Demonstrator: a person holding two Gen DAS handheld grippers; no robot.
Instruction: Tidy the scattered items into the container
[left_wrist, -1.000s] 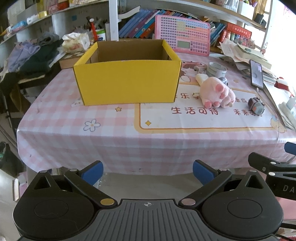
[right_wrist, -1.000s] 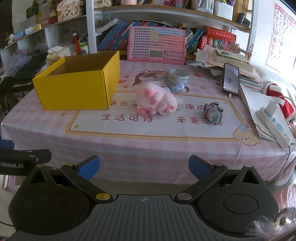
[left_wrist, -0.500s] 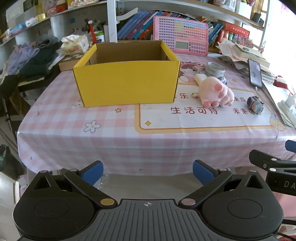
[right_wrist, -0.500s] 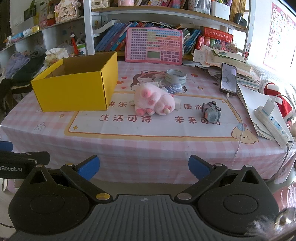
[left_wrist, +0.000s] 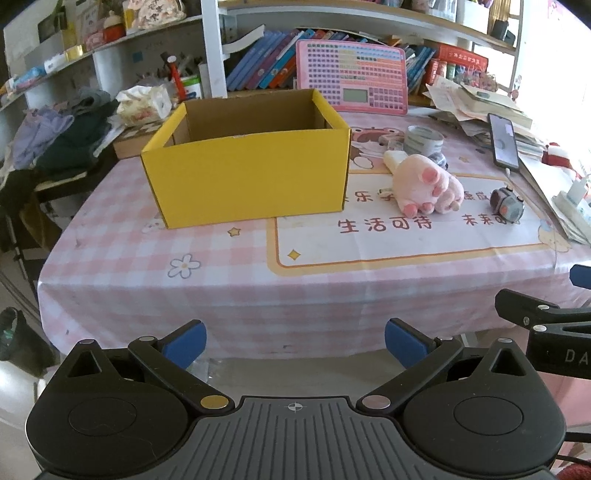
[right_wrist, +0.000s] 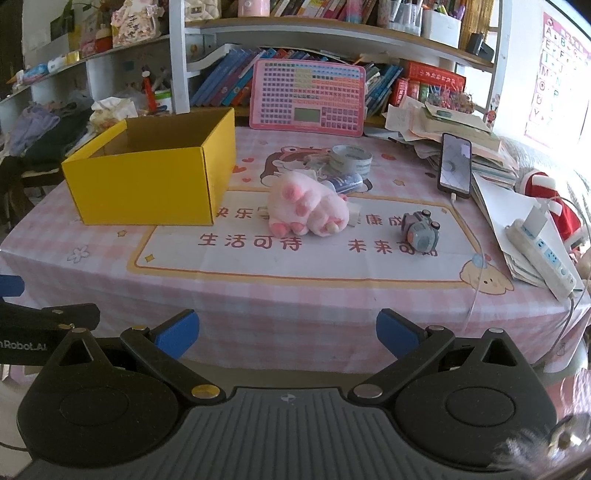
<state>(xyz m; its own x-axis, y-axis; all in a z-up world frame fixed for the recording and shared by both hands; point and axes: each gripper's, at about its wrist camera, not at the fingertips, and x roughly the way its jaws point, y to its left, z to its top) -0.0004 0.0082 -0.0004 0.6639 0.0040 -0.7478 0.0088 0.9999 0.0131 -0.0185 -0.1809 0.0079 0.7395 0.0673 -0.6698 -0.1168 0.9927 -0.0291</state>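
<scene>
An open yellow cardboard box stands on the pink checked table, and what I see of its inside is bare. To its right lie a pink plush paw, a small grey toy car, a roll of grey tape and a small blue-and-white tube. My left gripper and right gripper are both open, holding nothing, and hang in front of the table's near edge, well short of every item.
A phone on a cable, stacked papers and a power strip crowd the table's right side. A pink keyboard toy leans against the bookshelf behind. Clothes pile up at the left.
Both grippers have drawn back and risen slightly; the table and its items look smaller and lower in view. Nothing on the table has moved.
</scene>
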